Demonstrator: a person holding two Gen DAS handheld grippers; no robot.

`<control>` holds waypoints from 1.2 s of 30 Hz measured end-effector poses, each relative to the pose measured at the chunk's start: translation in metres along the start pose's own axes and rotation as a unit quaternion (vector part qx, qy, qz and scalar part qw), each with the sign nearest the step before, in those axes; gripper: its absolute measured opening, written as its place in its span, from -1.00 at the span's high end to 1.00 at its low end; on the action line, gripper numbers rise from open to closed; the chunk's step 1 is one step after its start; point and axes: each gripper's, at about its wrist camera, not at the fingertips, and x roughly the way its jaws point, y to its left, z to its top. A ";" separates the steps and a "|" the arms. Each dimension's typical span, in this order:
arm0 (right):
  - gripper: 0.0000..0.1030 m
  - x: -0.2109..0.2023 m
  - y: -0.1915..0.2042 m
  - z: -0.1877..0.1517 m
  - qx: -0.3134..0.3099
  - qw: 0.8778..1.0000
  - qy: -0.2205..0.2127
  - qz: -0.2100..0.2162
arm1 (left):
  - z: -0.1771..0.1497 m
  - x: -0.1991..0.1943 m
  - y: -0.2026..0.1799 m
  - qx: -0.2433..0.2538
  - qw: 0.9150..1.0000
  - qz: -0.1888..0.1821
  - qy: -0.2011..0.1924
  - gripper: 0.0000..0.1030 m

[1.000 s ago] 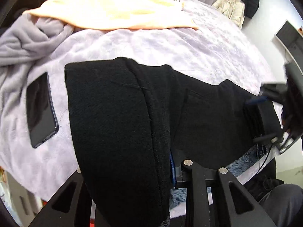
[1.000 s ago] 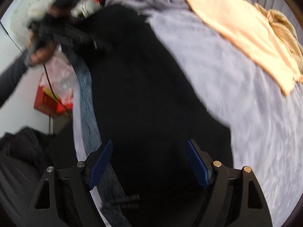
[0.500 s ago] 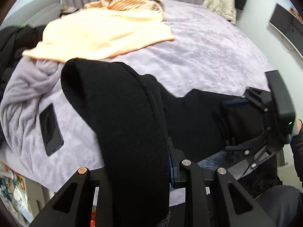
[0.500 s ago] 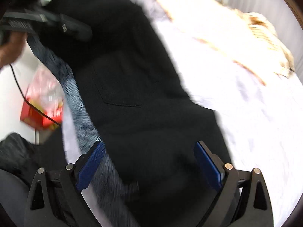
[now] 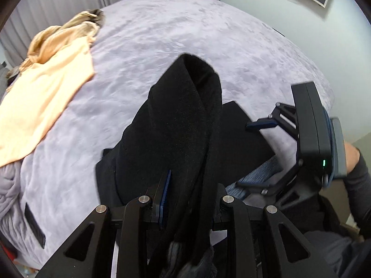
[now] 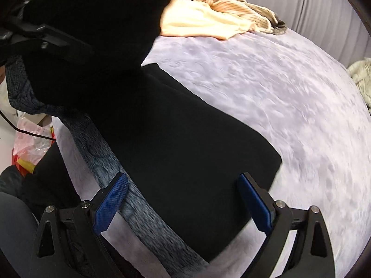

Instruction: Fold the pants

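Observation:
The black pants [image 5: 176, 125] lie on the lilac bed cover [image 5: 208, 37]. My left gripper [image 5: 187, 185] is shut on one end of the pants and holds it up in a tall fold above the part lying flat. In the right wrist view the flat part of the pants [image 6: 185, 134] spreads out ahead, and the lifted part hangs dark at the upper left. My right gripper [image 6: 183, 199] is open and empty, its blue pads on either side of the near edge of the pants. It also shows in the left wrist view [image 5: 310, 139].
A peach cloth [image 5: 44, 97] and a striped garment [image 6: 234, 7] lie at the far side of the bed. A black phone [image 5: 34, 227] lies on the cover at the left. A grey knit cloth [image 6: 111, 162] runs along the bed's near edge. A red bag [image 6: 25, 153] sits on the floor.
My left gripper has lifted the held end of the pants higher and swung it over the flat part. My right gripper has stayed open and shifted along the pants' near edge.

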 end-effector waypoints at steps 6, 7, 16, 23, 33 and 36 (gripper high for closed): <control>-0.88 -0.011 -0.042 -0.038 0.050 0.999 -0.015 0.013 | 0.036 0.071 -0.041 0.009 0.999 -0.006 0.049 0.58; -0.88 -0.010 -0.046 -0.040 0.062 0.998 -0.017 0.019 | 0.037 0.095 -0.039 -0.007 0.997 -0.014 0.076 0.58; -0.88 -0.014 -0.057 -0.057 0.092 0.993 -0.042 0.055 | 0.032 0.077 -0.030 -0.033 0.997 -0.060 0.029 -0.86; -0.88 -0.025 -0.050 -0.057 0.060 0.992 -0.047 0.099 | 0.014 0.043 0.004 -0.059 0.998 0.000 -0.018 -0.86; -0.90 -0.033 -0.074 -0.051 0.114 0.982 -0.057 0.141 | -0.041 0.070 0.083 -0.157 0.981 0.113 -0.012 -0.86; -0.90 -0.005 -0.067 -0.031 0.120 0.981 -0.044 0.143 | -0.053 0.076 0.096 -0.184 0.979 0.087 -0.020 -0.87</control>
